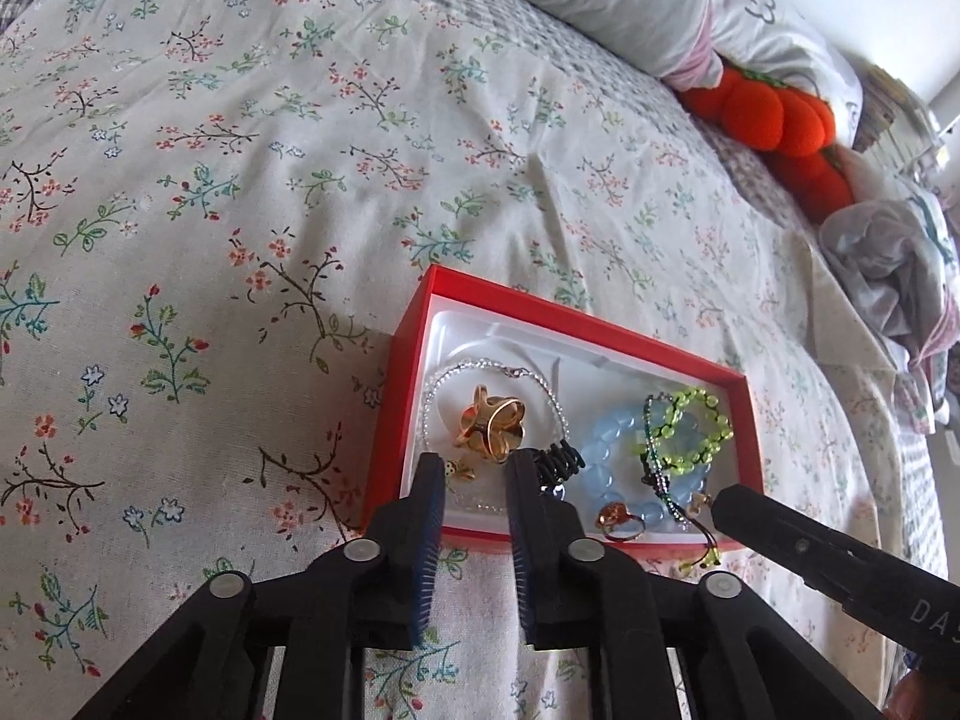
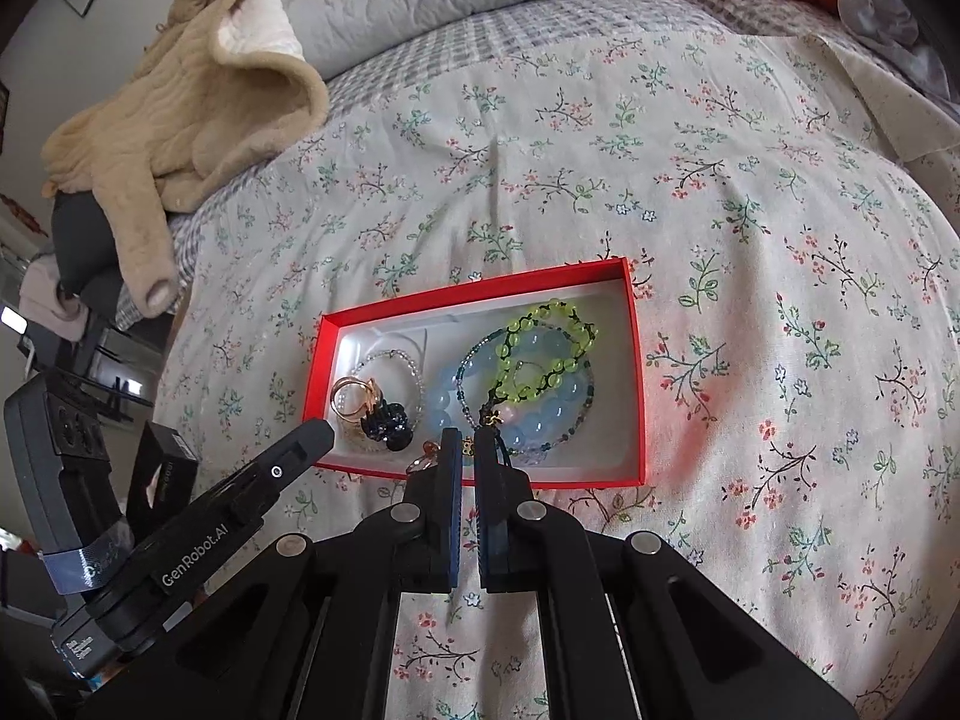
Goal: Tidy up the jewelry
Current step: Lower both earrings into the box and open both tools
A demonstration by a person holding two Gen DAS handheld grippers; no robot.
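Lengthwise, the red box [image 1: 414, 324] lies on the floral bed [image 1: 210, 180], its long axis running left to right before both claws. Left claw [image 1: 474, 474] stands narrowly parted, empty; right claw [image 2: 468, 450] is closed, gripping nothing discernible.

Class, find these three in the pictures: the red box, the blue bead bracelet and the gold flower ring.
red box [image 1: 576, 333], left wrist view, far rim.
blue bead bracelet [image 1: 603, 441], left wrist view, left beads.
gold flower ring [image 1: 495, 423], left wrist view, petals.
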